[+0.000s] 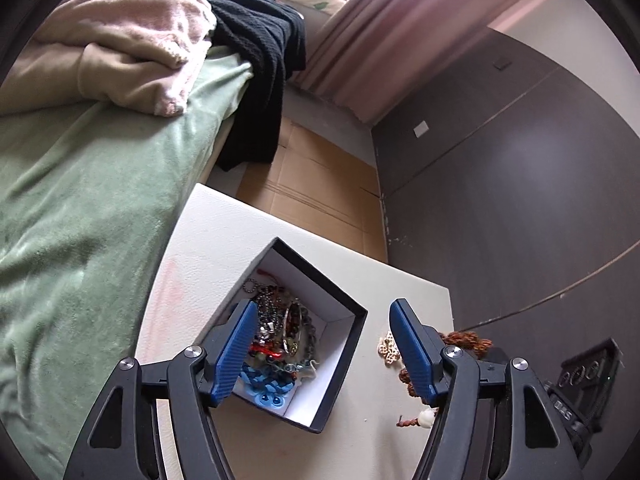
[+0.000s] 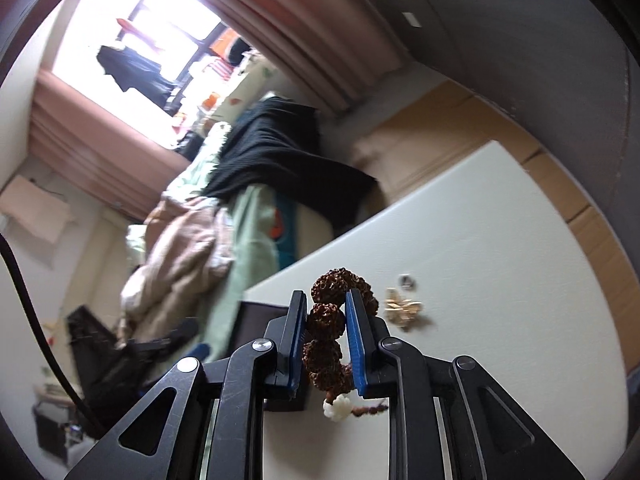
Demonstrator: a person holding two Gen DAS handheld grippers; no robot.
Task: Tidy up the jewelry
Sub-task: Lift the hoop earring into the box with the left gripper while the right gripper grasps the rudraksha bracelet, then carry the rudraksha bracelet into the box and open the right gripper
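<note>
Right gripper (image 2: 326,332) is clenched on the brown seed-bead bracelet (image 2: 325,320), lifted clear of the white desk (image 2: 480,240). Left gripper (image 1: 324,344) is released and empty over the open box (image 1: 340,340) at the desk's near edge. Beads look hard, knobbly, light; the strand is floppy, so it probably dangles. Pinch across one bead. White tassel bead (image 2: 336,407) hangs below.

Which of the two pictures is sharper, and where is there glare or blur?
Left wrist view: sharp on the box of jewelry and the open left gripper; the edges bend from the fisheye lens. Right wrist view: the window is blown out white, and the bed and room are smeared; the brown bead bracelet clamped in the right gripper stays fairly clear.
</note>
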